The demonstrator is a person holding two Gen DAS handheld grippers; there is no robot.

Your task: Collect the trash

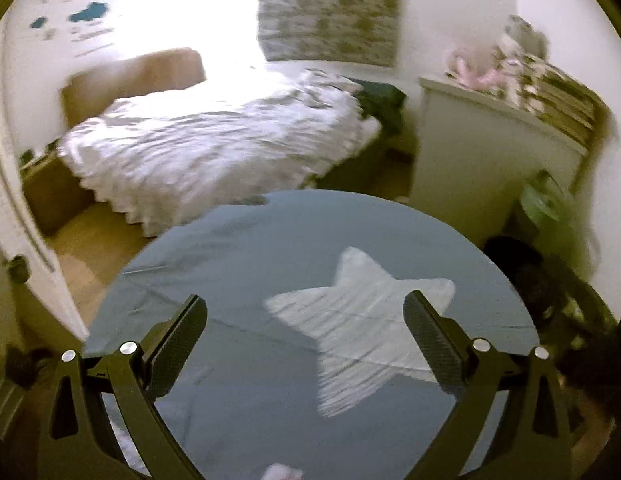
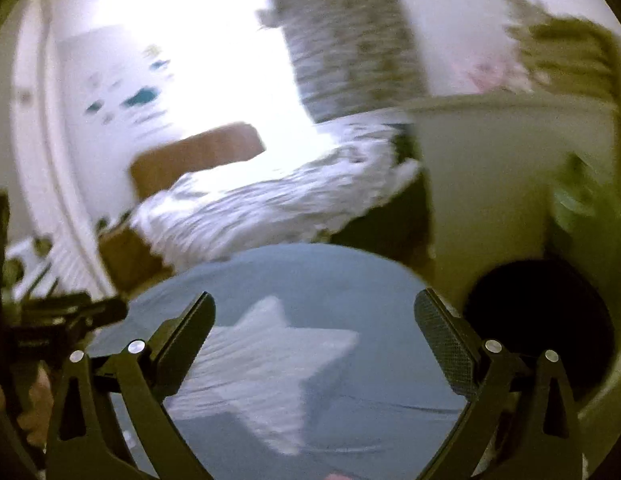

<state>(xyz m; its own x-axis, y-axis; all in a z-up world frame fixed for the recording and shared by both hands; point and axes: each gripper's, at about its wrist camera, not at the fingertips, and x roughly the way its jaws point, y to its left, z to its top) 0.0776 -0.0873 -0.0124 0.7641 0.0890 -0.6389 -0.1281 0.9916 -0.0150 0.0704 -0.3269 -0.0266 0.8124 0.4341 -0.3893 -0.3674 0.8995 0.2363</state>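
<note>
Both views are smeared with motion blur, the right wrist view more so. The left gripper hangs above a round blue rug with its fingers spread wide and nothing between them; below it lies the rug's white star. The right gripper is also over the rug, its fingers spread just as wide and empty, with the star under them.

As for trash, the only candidate is a small pale pink scrap on the rug at the very bottom edge of the left wrist view, between the gripper's arms (what it is cannot be told). A faint pinkish spot shows at the bottom edge of the right wrist view too, too blurred to name.

Containers: a dark round bin stands on the floor just right of the rug, beside a white dresser; its inside is black and its contents cannot be made out. In the left wrist view it shows only as a dark shape. Something green sits near it against the dresser.

Beyond the rug is a bed with a rumpled white duvet and a brown headboard. Pink and patterned things are piled on the dresser top.
</note>
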